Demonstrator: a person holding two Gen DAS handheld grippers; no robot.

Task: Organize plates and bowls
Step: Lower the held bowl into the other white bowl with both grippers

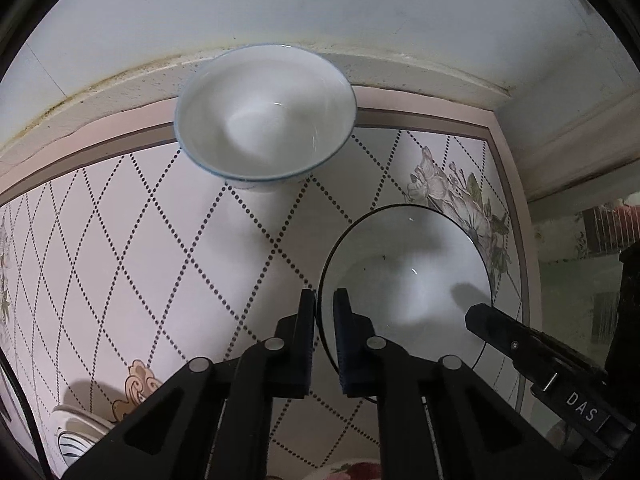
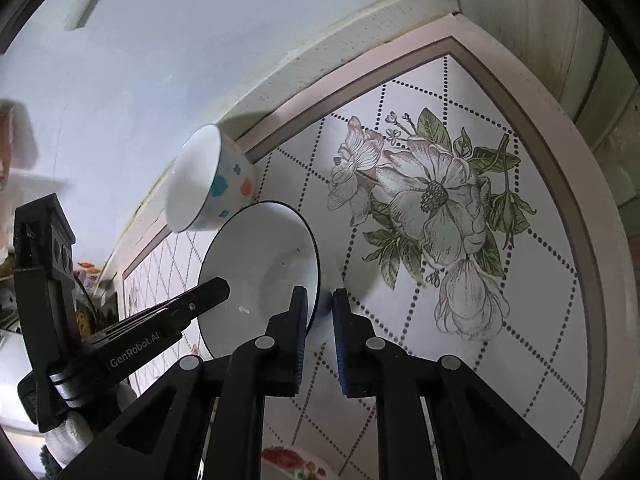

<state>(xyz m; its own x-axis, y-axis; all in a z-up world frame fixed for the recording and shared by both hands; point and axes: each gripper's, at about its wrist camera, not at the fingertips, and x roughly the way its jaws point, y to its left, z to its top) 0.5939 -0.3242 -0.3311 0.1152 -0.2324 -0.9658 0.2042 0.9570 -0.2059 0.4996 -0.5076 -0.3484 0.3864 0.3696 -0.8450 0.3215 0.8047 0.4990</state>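
Observation:
A white dark-rimmed bowl (image 1: 404, 280) sits on the patterned table (image 1: 160, 264); it also shows in the right wrist view (image 2: 256, 264). My left gripper (image 1: 324, 300) is shut on its left rim. My right gripper (image 2: 320, 300) is shut on its opposite rim; it shows in the left wrist view (image 1: 496, 324) at the bowl's right. A smaller white blue-rimmed bowl (image 1: 266, 116) with coloured spots stands behind by the wall, also in the right wrist view (image 2: 208, 180).
The wall (image 1: 320, 8) runs along the table's far edge, and the table corner (image 2: 452, 36) lies at the right. A white dish (image 1: 76, 432) lies at the near left. A flowered plate (image 2: 288, 460) lies at the near edge.

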